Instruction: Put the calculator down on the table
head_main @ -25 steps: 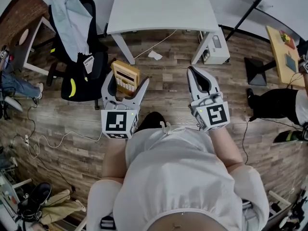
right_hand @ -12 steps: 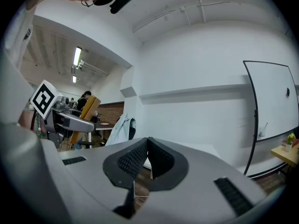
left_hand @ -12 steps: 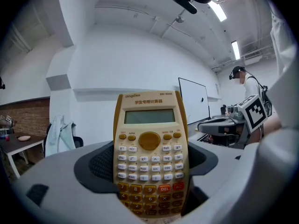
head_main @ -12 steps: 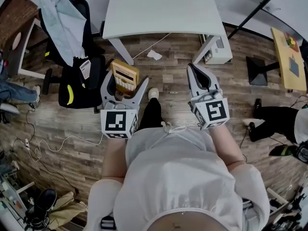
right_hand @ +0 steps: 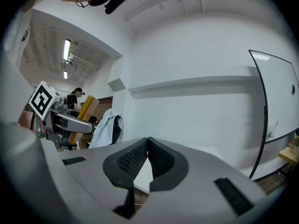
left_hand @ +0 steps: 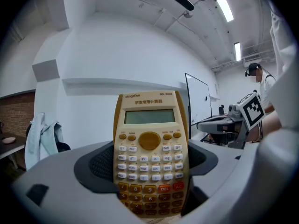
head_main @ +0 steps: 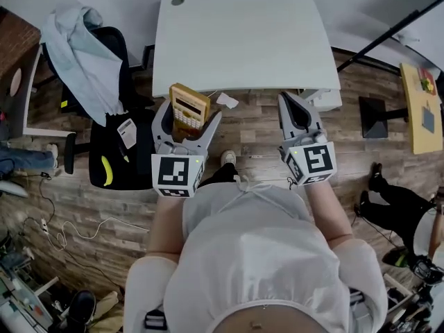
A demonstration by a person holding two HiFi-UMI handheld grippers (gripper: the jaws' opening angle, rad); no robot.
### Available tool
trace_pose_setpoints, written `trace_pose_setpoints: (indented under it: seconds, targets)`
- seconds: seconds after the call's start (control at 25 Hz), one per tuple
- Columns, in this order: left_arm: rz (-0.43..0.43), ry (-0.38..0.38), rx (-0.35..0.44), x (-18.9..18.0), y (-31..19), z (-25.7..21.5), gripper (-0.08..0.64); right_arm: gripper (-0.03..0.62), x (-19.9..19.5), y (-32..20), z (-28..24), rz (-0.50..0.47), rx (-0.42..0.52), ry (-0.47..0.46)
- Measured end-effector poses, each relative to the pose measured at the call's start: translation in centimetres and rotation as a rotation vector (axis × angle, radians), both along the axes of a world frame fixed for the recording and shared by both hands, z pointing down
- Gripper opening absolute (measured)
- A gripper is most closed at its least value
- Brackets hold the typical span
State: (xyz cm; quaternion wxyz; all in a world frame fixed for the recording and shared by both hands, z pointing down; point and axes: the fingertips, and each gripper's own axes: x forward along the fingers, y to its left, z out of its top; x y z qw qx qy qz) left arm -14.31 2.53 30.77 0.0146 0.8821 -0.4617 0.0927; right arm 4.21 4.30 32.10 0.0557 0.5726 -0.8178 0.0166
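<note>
In the head view, the yellow calculator [head_main: 189,107] stands upright between the fingers of my left gripper [head_main: 190,115], just short of the white table's [head_main: 236,40] front edge and above the wood floor. The left gripper view shows the calculator [left_hand: 150,143] face-on with its screen up. The left gripper [left_hand: 150,164] is shut on its lower half. My right gripper [head_main: 291,100] is held level with the left one, near the table's right leg. Its pads meet with nothing between them [right_hand: 148,142]. From the right gripper view the calculator [right_hand: 87,108] shows at the far left.
A black office chair [head_main: 118,141] with a pale blue garment [head_main: 83,44] over it stands left of the table. A paper scrap [head_main: 226,100] lies on the floor under the table edge. A black pole [head_main: 388,30] and a yellow table [head_main: 422,106] are to the right.
The person has stepped toward the white table, so both grippers are now close to its front edge. The calculator stays held in the left gripper; the right stays shut.
</note>
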Motion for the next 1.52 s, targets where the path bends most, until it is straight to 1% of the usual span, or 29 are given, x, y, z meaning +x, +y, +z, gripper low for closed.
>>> trace_pose_setpoints:
  seconds: [0.28,0.52,0.68,0.8,0.96,1.12,1.28,1.44,1.52]
  targets:
    - [0.047,-0.02,-0.031,-0.1,-9.1,1.5,0.416,0.005,-0.2,-8.6,1.3,0.041,-0.04,-0.004]
    - [0.051,-0.03,-0.077,0.9,-13.9,3.6,0.416,0.005,0.9,-13.6,3.0,0.067,-0.084,-0.001]
    - [0.033,-0.04,-0.077,2.1,-16.9,4.2,0.416,0.005,2.6,-17.2,3.4,0.074,-0.084,0.001]
    - [-0.003,-0.047,-0.058,3.1,-19.8,4.4,0.416,0.005,4.2,-20.4,3.7,0.067,-0.085,0.001]
    - [-0.037,-0.045,-0.061,5.1,-23.9,4.9,0.416,0.005,6.2,-25.1,4.0,0.032,-0.091,0.006]
    - [-0.057,-0.052,-0.088,7.5,-27.5,6.3,0.416,0.005,8.3,-29.0,5.1,-0.008,-0.117,0.01]
    - [-0.077,-0.079,-0.145,9.0,-30.8,9.0,0.416,0.005,9.4,-32.4,6.8,-0.044,-0.16,0.012]
    - [-0.088,-0.103,-0.272,9.9,-33.6,13.9,0.416,0.005,9.9,-35.1,9.4,-0.078,-0.224,0.009]
    - [-0.093,-0.12,-0.323,10.3,-34.5,16.1,0.416,0.005,9.9,-35.9,10.8,-0.098,-0.251,0.01]
